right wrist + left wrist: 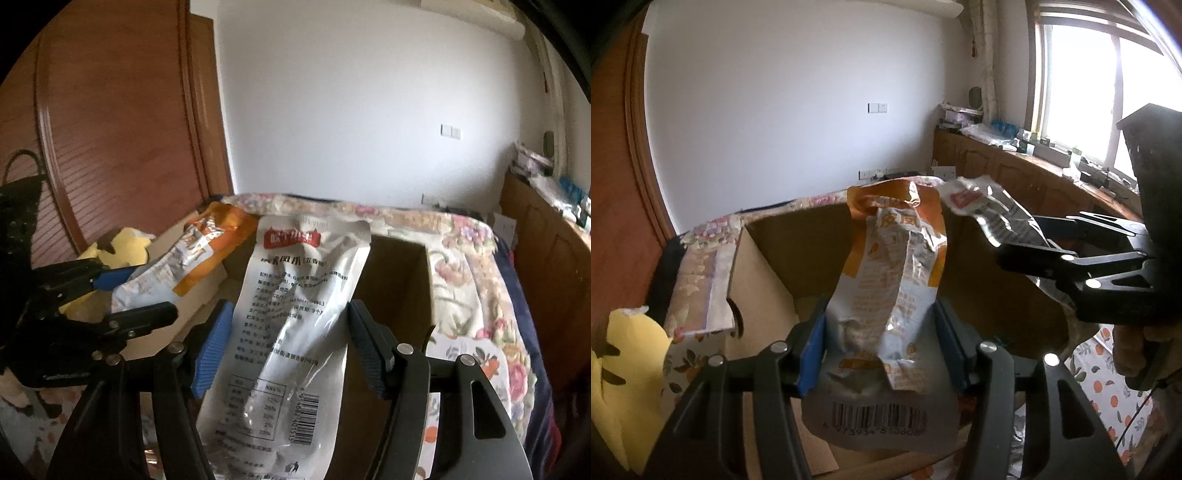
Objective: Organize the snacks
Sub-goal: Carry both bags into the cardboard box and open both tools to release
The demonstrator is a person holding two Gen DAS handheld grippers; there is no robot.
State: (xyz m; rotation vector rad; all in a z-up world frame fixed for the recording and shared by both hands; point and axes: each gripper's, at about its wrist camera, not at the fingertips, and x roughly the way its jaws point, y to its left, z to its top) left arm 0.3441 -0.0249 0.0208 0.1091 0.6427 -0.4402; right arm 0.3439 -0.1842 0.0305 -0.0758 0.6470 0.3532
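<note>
My left gripper (881, 332) is shut on an orange and silver snack packet (894, 258), which stands up crumpled between the blue pads, barcode at the bottom. My right gripper (291, 332) is shut on a silver packet with a red label (295, 295), held upright by its middle. Both packets hang over an open cardboard box (768, 266), whose inside wall (399, 288) shows behind the silver packet. The right gripper (1030, 240) with its silver packet (990, 210) appears at the right of the left wrist view. At the left of the right wrist view is the left gripper (144, 293) with the orange packet (199, 254).
The box sits on a floral bedcover (472, 280). A yellow plush toy (628, 369) lies left of the box. A wooden wardrobe door (110, 129) stands at the left. A wooden cabinet (1015, 173) cluttered with small items runs under the window at the right.
</note>
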